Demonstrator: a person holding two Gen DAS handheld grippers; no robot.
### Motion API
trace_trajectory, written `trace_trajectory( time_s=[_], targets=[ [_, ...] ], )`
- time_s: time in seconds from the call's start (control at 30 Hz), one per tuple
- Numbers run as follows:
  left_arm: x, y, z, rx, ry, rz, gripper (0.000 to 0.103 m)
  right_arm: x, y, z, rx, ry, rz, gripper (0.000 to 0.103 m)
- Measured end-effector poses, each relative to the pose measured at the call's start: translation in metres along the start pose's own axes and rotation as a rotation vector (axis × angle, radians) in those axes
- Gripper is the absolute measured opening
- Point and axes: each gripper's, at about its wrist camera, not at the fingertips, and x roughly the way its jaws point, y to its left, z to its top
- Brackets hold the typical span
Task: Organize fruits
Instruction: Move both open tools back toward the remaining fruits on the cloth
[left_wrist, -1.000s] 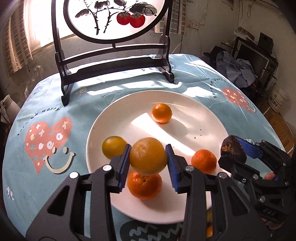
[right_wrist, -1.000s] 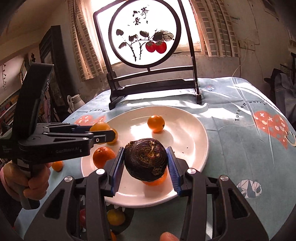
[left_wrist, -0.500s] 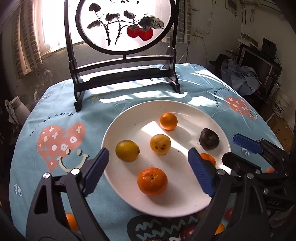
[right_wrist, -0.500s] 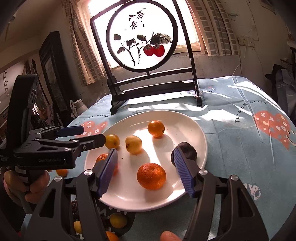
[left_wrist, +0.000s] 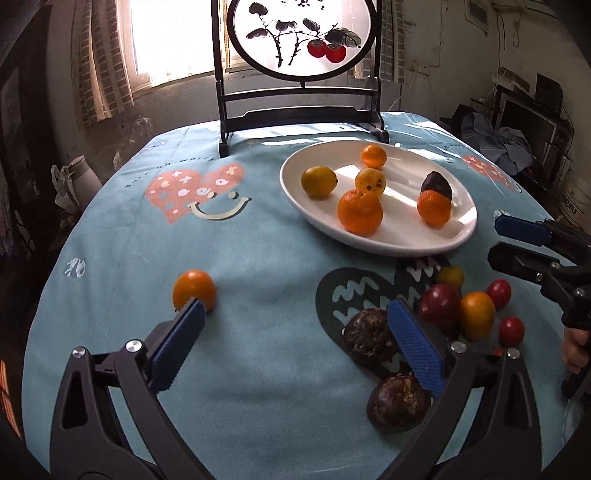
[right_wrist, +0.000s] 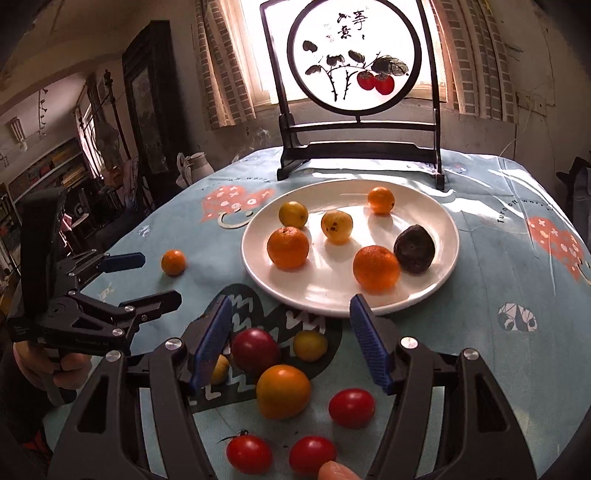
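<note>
A white plate holds several fruits: oranges, two yellow ones and a dark passion fruit. My left gripper is open and empty, low over the cloth. A lone orange lies by its left finger. Two dark passion fruits lie by its right finger. My right gripper is open and empty above a cluster of loose fruits: a dark red one, an orange one and red tomatoes.
A dark wooden stand with a round painted screen stands behind the plate. The round table has a blue printed cloth. A white jug stands off the table's left edge. Clutter fills the room at right.
Both grippers let go of their fruits onto the plate, opened, and drew back from it toward the near side of the table, over the loose fruits.
</note>
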Motion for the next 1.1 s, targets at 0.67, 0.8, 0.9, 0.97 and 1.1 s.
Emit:
trace_trajectory(
  time_s=[0.67,0.8,0.9,0.97,1.1],
  targets=[
    [-0.01,0.017,-0.009,-0.082,0.004,-0.026,0.101,0.025,0.015,-0.033,-0.102,0.201,-0.044,0.047],
    [-0.01,0.015,-0.01,-0.068,0.003,-0.024,0.101,0.027,0.014,-0.034,-0.113,0.202,-0.06,0.045],
    [-0.009,0.013,-0.011,-0.057,0.004,-0.016,0.101,0.027,0.016,-0.035,-0.127,0.2,-0.079,0.04],
    [-0.008,0.012,-0.011,-0.048,0.008,-0.014,0.101,0.027,0.016,-0.035,-0.128,0.201,-0.081,0.038],
    [-0.005,0.008,-0.014,-0.003,0.061,-0.084,0.101,0.022,0.008,-0.031,-0.063,0.19,-0.028,0.038]
  ],
)
